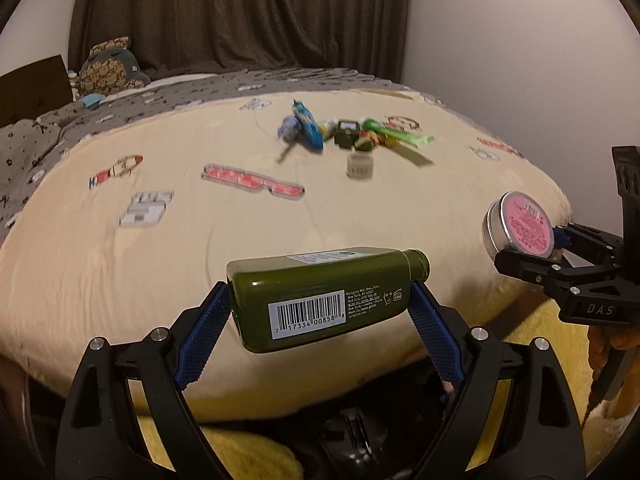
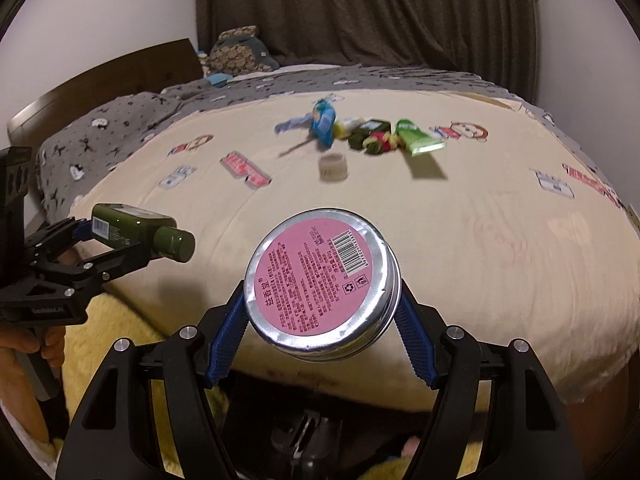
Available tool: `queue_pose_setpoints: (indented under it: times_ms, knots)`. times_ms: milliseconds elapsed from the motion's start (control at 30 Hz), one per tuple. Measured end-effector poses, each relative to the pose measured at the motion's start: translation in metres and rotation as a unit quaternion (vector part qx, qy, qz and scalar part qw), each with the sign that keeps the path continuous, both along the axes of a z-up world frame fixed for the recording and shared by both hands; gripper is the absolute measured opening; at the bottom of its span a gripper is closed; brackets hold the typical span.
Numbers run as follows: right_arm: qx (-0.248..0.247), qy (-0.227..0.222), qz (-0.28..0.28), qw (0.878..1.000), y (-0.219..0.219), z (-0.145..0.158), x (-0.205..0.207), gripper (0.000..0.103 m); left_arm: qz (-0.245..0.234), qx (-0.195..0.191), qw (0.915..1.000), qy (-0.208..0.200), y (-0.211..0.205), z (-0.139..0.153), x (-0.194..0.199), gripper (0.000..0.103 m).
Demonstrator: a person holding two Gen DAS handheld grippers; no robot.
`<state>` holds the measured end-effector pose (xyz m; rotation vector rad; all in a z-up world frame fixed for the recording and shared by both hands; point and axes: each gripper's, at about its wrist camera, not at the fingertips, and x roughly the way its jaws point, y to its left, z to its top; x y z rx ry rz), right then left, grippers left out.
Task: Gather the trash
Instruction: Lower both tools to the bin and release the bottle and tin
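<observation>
left gripper (image 1: 320, 304) at the bottom centre of the left wrist view, jaws pinching a dark green bottle (image 1: 324, 300) by its two ends, blue pads on base and shoulder. bottle lying sideways, cap toward the right of the frame, barcode label facing the camera, lifted clear of the bed (image 1: 120, 280). same bottle at the left edge of the right wrist view, cap pointing toward frame centre.

right gripper (image 2: 322, 312) at the bottom centre of the right wrist view, jaws clamped on the rim of a round silver tin (image 2: 320, 280), tilted so its pink label with barcode faces the camera. also held above the bed, near its front edge. same tin at the right edge of the left wrist view, well apart from the bottle.

further up, in the upper middle of both frames, a blurred cluster of trash on the cream cover: a blue wrapper (image 1: 308, 126), a small dark green box (image 1: 346, 132), a light green tube (image 1: 404, 136), a small pale jar (image 1: 360, 165) just below them, apart from the cluster. smaller red and yellow pieces too blurred to name.

beyond, grey patterned bedding, a plush toy (image 1: 108, 68) in the upper left, brown curtain (image 1: 240, 12) across the top.
</observation>
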<state>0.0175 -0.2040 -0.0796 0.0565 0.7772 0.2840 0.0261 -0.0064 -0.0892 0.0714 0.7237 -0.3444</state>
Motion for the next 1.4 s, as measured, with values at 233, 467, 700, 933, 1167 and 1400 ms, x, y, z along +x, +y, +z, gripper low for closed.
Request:
queue_pose_setpoints:
  times_ms: [233, 467, 700, 933, 1167, 1400]
  knots:
    - [0.000, 0.055, 0.003, 0.998, 0.005, -0.034, -0.023, 0.071, -0.019, 0.014, 0.9979, 0.060, -0.008, -0.043, -0.027, 0.084]
    - [0.024, 0.129, 0.017, 0.991, 0.009, -0.075, -0.032, 0.071, -0.039, 0.030, 0.9906, 0.128, -0.016, -0.091, -0.037, 0.084]
    - [0.036, 0.192, 0.021, 0.981, 0.018, -0.109, -0.031, 0.071, -0.042, 0.056, 0.9817, 0.177, -0.024, -0.127, -0.032, 0.084]
    - [0.015, 0.243, 0.018, 0.970, 0.028, -0.139, -0.030, 0.071, -0.062, 0.076, 0.9689, 0.227, -0.032, -0.156, -0.029, 0.085]
    - [0.026, 0.250, 0.021, 0.968, 0.031, -0.139, -0.026, 0.072, -0.081, 0.081, 0.9616, 0.249, -0.041, -0.166, -0.030, 0.085]
    - [0.035, 0.238, 0.017, 0.970, 0.024, -0.124, -0.021, 0.074, -0.069, 0.067, 0.9627, 0.253, -0.033, -0.162, -0.027, 0.091]
